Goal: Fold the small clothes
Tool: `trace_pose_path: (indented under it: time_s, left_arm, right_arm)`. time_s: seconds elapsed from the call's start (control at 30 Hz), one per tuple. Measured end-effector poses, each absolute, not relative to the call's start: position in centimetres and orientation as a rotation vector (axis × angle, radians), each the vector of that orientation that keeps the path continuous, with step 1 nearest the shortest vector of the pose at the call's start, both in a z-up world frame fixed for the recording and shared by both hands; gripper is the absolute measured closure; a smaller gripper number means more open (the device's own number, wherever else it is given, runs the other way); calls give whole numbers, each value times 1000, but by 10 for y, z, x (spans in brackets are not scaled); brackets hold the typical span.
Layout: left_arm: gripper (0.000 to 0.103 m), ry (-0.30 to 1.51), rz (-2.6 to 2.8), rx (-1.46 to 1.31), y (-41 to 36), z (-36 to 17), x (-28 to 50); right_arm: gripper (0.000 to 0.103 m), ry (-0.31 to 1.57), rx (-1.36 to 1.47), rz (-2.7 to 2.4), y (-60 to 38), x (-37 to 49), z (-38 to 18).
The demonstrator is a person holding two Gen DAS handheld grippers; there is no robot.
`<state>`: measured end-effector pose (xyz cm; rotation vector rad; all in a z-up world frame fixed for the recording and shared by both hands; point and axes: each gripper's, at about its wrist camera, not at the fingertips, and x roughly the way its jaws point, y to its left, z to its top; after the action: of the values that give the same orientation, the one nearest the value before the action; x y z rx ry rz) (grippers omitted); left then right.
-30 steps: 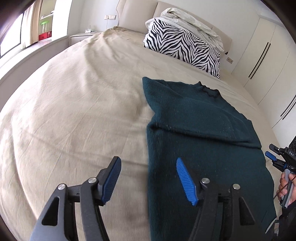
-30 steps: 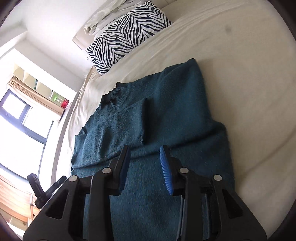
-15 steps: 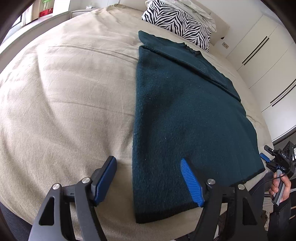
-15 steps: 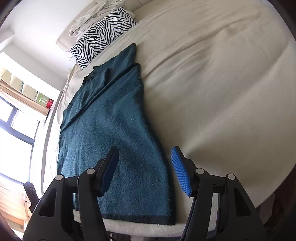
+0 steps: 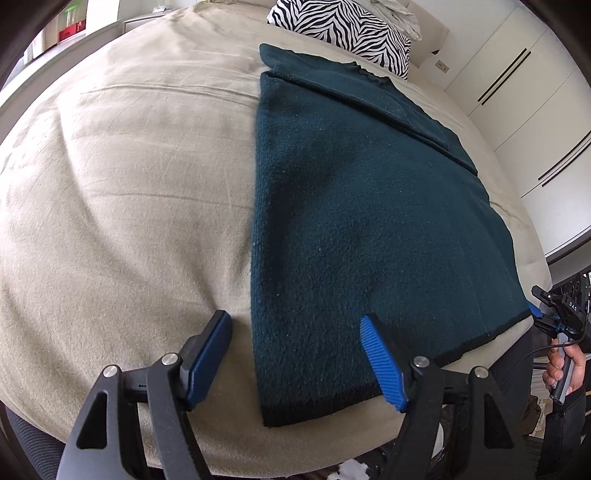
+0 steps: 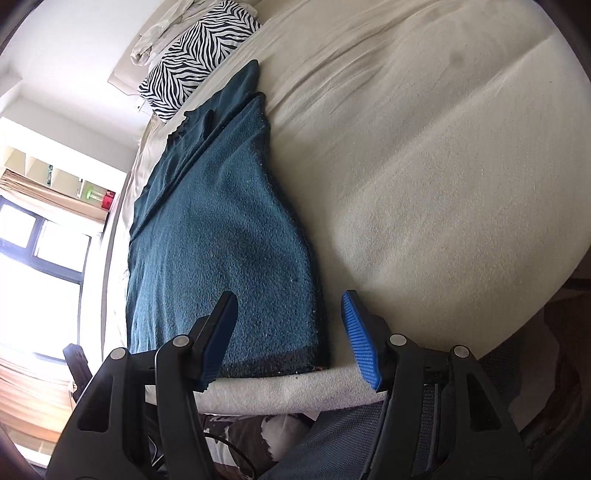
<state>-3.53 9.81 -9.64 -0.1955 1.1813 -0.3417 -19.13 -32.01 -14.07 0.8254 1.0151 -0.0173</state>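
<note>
Since half a second ago both cameras have drawn a little nearer the foot of the bed, and the sweater's hem now lies just beyond each pair of fingers. The beige bed fills most of both views, with broad bare cover on the left half of the left wrist view and the right half of the right wrist view. The dark teal sweater lies flat, sleeves folded in, running from the lower centre up toward the zebra pillow at the top; its black hem sits close to the mattress edge. White wardrobe doors stand at the upper right. The left gripper is spread wide and holds nothing, straddling the sweater's left hem corner. The right gripper is likewise wide and empty, straddling the right hem corner.
</note>
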Motion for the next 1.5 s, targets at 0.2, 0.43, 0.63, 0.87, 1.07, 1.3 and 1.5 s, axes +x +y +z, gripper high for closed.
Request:
trace_pose_path:
  time_s: [0.2,0.43,0.63,0.87,1.07,1.3,1.5]
  left_arm:
    - [41,1195,-338,-168,99,-97,-34]
    - [96,1232,-361,-235,110,-99,-35]
    - [97,1217,-378,-329,121,-95,-42]
    - [97,1125,-473,-605,146,-65,-37]
    - [97,1039,-541,-830,159,-43,-11]
    - [97,971,-561,-997,158,-26,52]
    - [97,944,-530,-1074,157,-25,133]
  right_arm:
    - [67,1038,843,-2,-319,-195,-143]
    - [94,1064,838,-3,-316,-197,-147]
    - [96,1038,834,18,-314,-205,-136]
    - [96,896,876,112,-314,-195,-94]
    - [96,794,920,182,-317,-148,-64]
    - [96,717,909,175,-335,-64,-39]
    - [96,651,941,117,-366,17,-33]
